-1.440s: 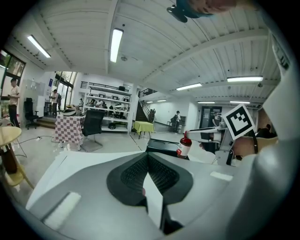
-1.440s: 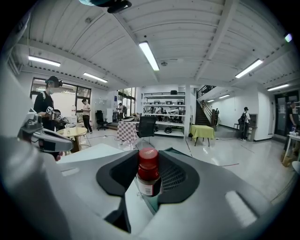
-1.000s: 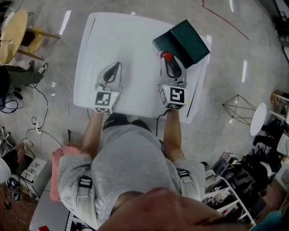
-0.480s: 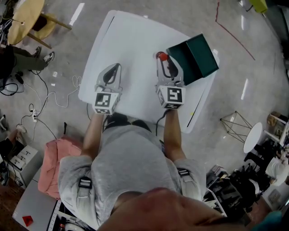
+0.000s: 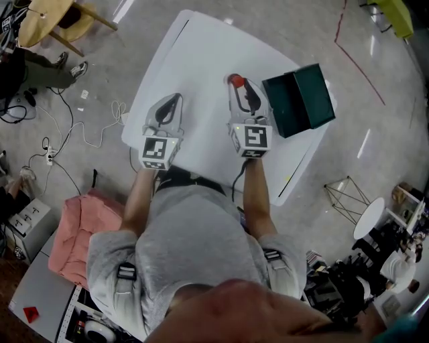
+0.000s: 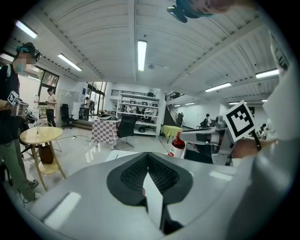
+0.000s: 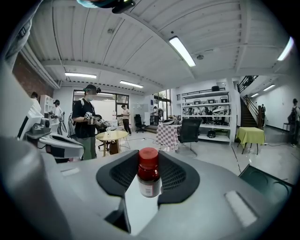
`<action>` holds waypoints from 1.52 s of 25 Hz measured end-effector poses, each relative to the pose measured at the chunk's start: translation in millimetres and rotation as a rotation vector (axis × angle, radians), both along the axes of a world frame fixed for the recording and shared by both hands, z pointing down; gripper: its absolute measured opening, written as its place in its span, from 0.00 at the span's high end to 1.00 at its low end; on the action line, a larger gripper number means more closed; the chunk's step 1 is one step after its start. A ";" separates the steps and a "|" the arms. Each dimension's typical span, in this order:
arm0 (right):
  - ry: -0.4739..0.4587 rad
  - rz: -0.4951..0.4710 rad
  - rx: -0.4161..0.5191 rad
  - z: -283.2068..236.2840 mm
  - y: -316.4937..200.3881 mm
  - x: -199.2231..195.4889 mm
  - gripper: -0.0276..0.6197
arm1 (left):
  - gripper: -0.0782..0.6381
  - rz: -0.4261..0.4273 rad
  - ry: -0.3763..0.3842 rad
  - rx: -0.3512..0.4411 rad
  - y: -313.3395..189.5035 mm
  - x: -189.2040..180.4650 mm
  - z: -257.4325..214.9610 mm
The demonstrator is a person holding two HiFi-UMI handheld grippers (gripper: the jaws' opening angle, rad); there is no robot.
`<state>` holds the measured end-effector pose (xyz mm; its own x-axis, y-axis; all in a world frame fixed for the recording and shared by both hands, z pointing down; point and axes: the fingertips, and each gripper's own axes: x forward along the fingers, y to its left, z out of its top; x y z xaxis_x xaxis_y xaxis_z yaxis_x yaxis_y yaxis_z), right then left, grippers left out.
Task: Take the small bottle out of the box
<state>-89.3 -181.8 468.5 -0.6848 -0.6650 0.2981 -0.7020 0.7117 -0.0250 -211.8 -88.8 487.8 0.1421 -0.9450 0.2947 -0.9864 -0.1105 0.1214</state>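
The small bottle (image 5: 235, 81), dark with a red cap, stands upright between the pads of my right gripper (image 5: 238, 87), which is shut on it over the white table (image 5: 194, 53). In the right gripper view the bottle (image 7: 149, 180) fills the gap of the right gripper (image 7: 149, 174). The dark green box (image 5: 299, 99) lies open at the table's right edge, apart from the bottle. My left gripper (image 5: 171, 100) is shut and holds nothing, level with the right one; in its own view the left gripper (image 6: 147, 159) has the bottle (image 6: 176, 146) off to the right.
The green box (image 7: 265, 180) sits low at the right of the right gripper view. A round wooden table (image 5: 40, 20) and cables (image 5: 74, 134) are on the floor left of the white table. A pink cloth (image 5: 80, 221) lies near the person's left side.
My right gripper has carried the bottle leftward, away from the green box, so a gap now separates them. The left gripper has stayed where it was.
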 end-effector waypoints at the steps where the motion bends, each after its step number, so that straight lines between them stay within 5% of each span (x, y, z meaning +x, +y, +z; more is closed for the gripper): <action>1: 0.003 -0.006 -0.006 3.2 -1.5 -4.1 0.76 | 0.88 -0.003 0.002 -0.003 -1.6 -2.6 1.5; 15: 0.038 -0.052 -0.068 45.7 -32.8 -41.5 0.76 | 0.88 -0.034 0.025 -0.070 -28.7 -28.4 36.1; 38: 0.092 -0.047 -0.139 110.5 -83.0 -49.3 0.76 | 0.88 0.007 0.051 -0.156 -75.9 -25.1 82.7</action>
